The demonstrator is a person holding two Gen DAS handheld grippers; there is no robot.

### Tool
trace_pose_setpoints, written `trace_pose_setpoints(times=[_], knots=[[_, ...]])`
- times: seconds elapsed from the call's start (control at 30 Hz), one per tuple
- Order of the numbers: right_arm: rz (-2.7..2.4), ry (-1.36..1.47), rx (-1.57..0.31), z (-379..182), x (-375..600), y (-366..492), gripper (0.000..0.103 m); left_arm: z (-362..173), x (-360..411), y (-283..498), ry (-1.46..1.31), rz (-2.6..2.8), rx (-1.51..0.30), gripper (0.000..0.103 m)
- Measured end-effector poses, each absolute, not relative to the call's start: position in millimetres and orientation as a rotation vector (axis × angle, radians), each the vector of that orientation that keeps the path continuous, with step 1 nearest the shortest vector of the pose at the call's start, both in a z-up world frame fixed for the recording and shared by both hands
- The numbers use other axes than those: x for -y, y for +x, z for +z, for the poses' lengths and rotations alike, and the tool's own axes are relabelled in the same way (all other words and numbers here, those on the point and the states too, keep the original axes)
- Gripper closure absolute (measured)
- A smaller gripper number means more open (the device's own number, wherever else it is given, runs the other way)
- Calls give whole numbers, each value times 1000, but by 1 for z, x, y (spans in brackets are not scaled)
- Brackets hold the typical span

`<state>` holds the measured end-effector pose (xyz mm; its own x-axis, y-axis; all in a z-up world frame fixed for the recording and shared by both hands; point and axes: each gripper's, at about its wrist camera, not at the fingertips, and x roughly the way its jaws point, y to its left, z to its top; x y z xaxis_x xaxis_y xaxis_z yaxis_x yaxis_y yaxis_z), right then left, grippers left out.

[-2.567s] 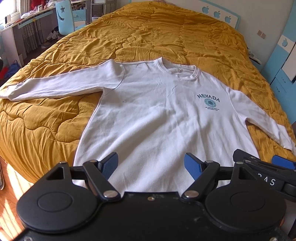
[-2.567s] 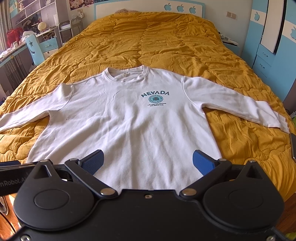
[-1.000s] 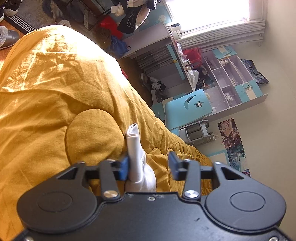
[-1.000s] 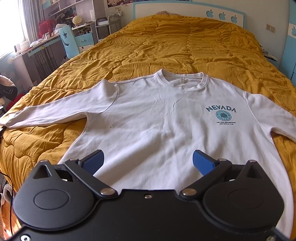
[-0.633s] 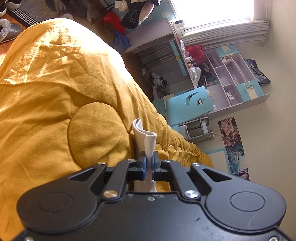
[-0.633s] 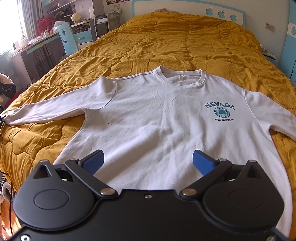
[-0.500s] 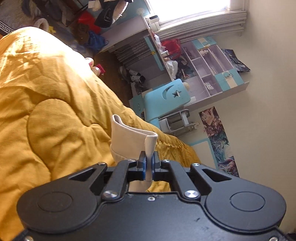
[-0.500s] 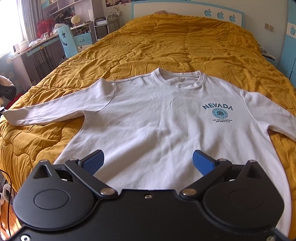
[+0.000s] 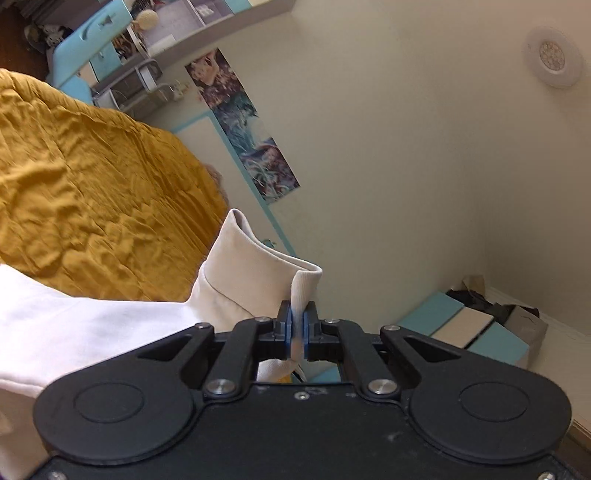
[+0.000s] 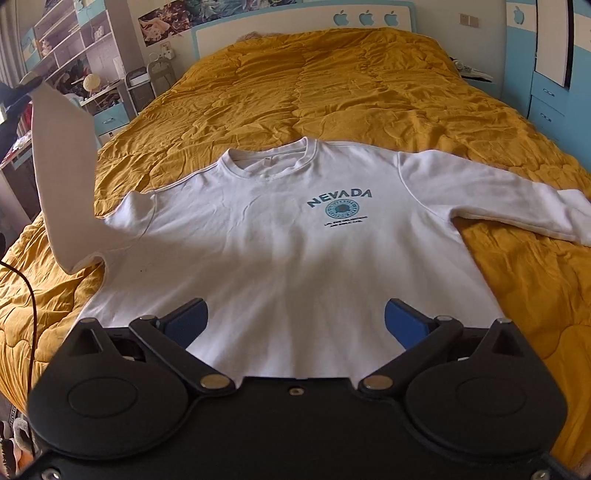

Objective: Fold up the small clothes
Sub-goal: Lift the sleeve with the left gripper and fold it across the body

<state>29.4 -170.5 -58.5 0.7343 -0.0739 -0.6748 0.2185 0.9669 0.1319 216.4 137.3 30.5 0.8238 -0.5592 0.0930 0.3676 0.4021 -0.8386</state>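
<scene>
A white long-sleeved sweatshirt (image 10: pixel 280 236) printed NEVADA lies face up on the mustard quilt (image 10: pixel 351 77). My left gripper (image 9: pixel 297 325) is shut on the cuff (image 9: pixel 266 266) of its left-hand sleeve. In the right wrist view that sleeve (image 10: pixel 59 177) stands lifted off the bed at the far left, rising from the shoulder. The other sleeve (image 10: pixel 509 199) lies flat toward the right. My right gripper (image 10: pixel 293 325) hovers open over the hem, with nothing between its blue fingers (image 10: pixel 404 323).
The headboard (image 10: pixel 303 22) with apple cut-outs stands at the far end. Shelves and a blue chair (image 10: pixel 107 114) line the bed's left side, blue drawers (image 10: pixel 550 99) its right. A black cable (image 10: pixel 27 291) hangs over the quilt's left edge.
My left gripper closed on the cuff, then swung up and round, lifting the sleeve off the quilt. The right gripper's view shifted so the sweatshirt now sits centred below it.
</scene>
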Motion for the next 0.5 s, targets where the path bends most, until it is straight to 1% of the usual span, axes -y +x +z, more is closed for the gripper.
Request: trace_pose_setpoints(times=[0.1, 0.23, 0.27, 0.3, 0.33, 0.4, 0.5], knots=[[-207, 248, -721, -59, 197, 18, 0, 19, -58, 224, -974, -702, -272, 101], [-265, 293, -724, -63, 230, 7, 0, -22, 39, 242, -905, -770, -449, 100], [-281, 304, -726, -65, 238, 4, 0, -34, 58, 246, -870, -773, -517, 92], [-298, 314, -729, -66, 245, 2, 0, -50, 81, 248, -861, -766, -599, 81], [-310, 322, -731, -67, 250, 0, 0, -61, 95, 248, -857, -789, -650, 79], [-336, 335, -727, -69, 262, -4, 0, -74, 117, 241, -837, -831, -709, 79], [-370, 351, -709, -70, 277, -7, 0, -72, 107, 229, -773, -855, -707, 76]])
